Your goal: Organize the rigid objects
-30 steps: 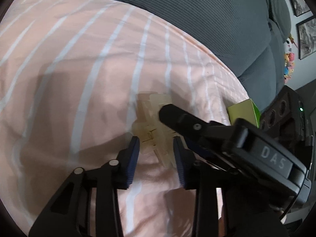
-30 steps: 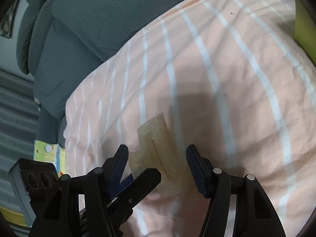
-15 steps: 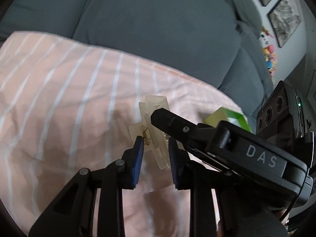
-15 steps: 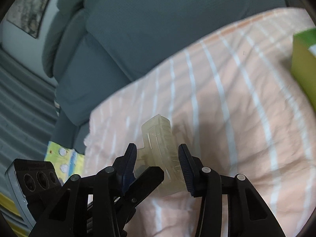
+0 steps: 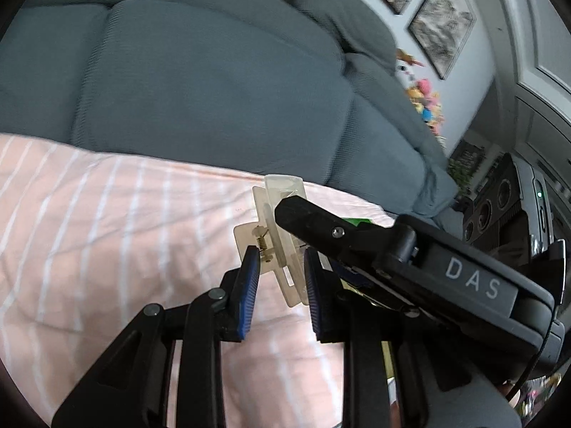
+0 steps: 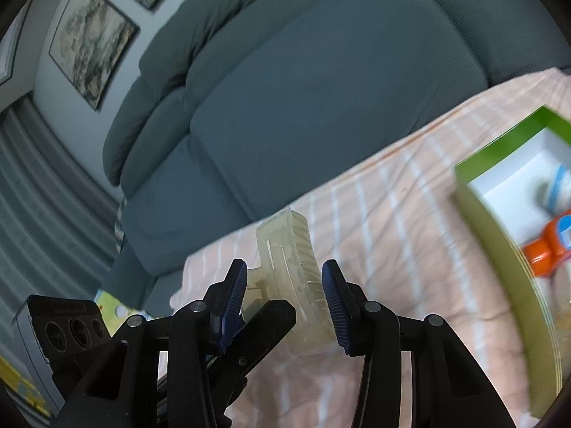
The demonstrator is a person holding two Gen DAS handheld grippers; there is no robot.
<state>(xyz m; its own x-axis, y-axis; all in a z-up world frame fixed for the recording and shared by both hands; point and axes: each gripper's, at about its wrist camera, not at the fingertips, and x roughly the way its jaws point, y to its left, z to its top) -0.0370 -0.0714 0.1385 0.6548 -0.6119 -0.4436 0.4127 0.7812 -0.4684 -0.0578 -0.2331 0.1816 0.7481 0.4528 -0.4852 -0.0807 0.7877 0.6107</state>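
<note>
Left wrist view: left gripper (image 5: pixel 280 278) is clamped on a translucent hair claw clip (image 5: pixel 276 232), blue pads pinching its lever end beside the small metal spring. Clip is lifted off the pink striped sheet (image 5: pixel 107 232). The right gripper's black finger (image 5: pixel 321 221) crosses in front from the right and overlaps the clip's upper part (a "DAS" label shows on that unit). A sliver of green box (image 5: pixel 353 220) peeks out just behind it. Grey sofa (image 5: pixel 214 71) fills the background, framed pictures (image 5: pixel 442 32) on the wall.

Right wrist view: right gripper (image 6: pixel 285 299) also holds the hair claw clip (image 6: pixel 289 249), both blue pads pressed on the clip's sides, teeth pointing up and away. Left gripper's finger (image 6: pixel 264 324) comes in from lower left, touching the clip's base. Green box (image 6: pixel 499 214) sits open on the sheet to the right, with an orange toy (image 6: pixel 546 246) and a blurred blue-white item inside.
</note>
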